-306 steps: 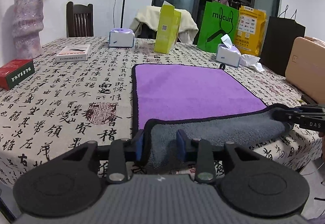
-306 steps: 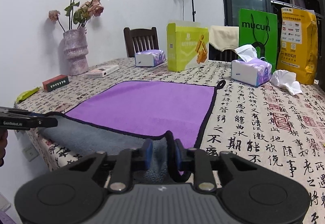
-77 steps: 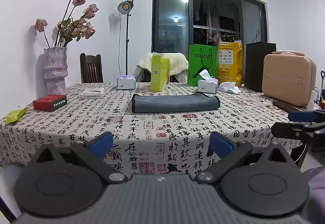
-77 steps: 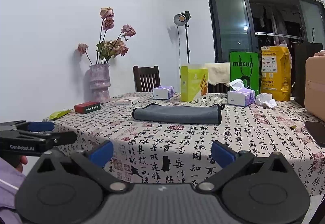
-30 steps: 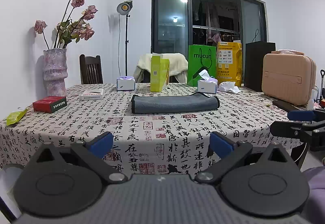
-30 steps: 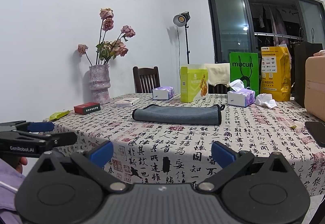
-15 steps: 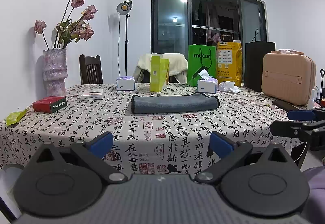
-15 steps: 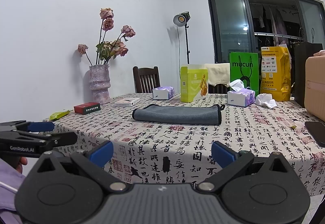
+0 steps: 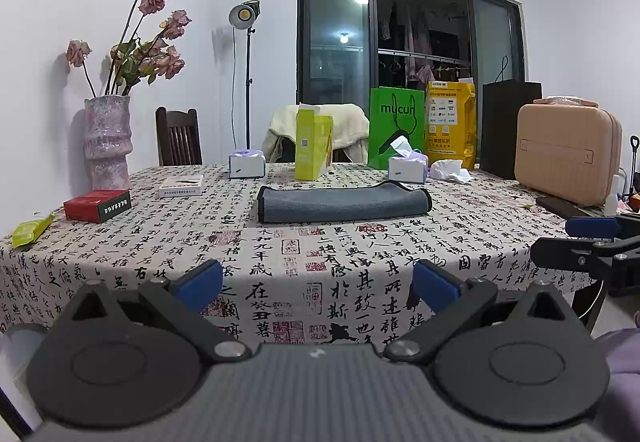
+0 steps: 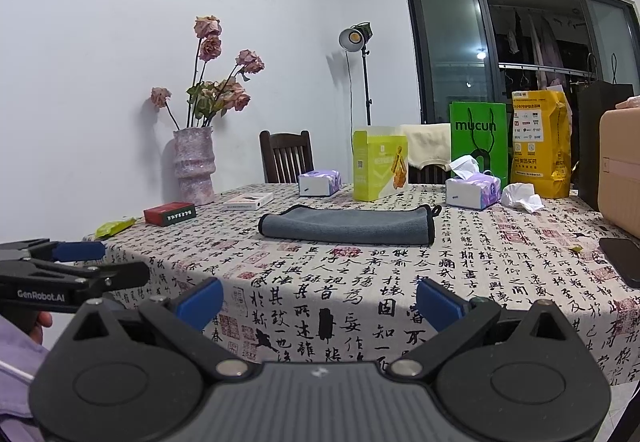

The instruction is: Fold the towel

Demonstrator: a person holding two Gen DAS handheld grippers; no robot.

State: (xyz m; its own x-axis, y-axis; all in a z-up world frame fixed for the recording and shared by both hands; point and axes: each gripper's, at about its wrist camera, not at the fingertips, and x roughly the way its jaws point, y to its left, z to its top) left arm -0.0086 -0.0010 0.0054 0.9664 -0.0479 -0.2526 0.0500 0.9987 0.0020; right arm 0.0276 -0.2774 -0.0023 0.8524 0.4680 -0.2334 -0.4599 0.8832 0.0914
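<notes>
The desk (image 9: 168,242) carries a cloth printed with black calligraphy and red seals. At the far left edge lies a yellow-green packet (image 9: 30,233), with a red box (image 9: 97,205) just beside it. Behind these stands a mottled pink vase (image 9: 107,139) holding dried roses (image 9: 154,37). A flat white box (image 9: 181,185) lies to the right of the red box, and a dark wooden chair (image 9: 178,141) stands behind the desk.

The towel (image 9: 343,204) lies near the middle of the desk, folded into a long grey band with black piping, its long side running left to right. It rests flat and touches neither claw. Behind it, in order, stand a small tissue pack (image 9: 247,165), an upright yellow-green carton (image 9: 313,146), a green mucun bag (image 9: 396,131), an open tissue box (image 9: 407,166), a crumpled tissue (image 9: 447,170) and a yellow bag (image 9: 451,129). A tan hard case (image 9: 568,153) stands at the right end.

The left claw (image 9: 316,282) hangs at the near edge of the desk, well apart from the towel, its blue-padded fingers (image 9: 198,280) spread wide with nothing between them. The right claw (image 10: 318,304) holds the same posture, wide and empty, and appears from the side at the right edge of the left wrist view.
</notes>
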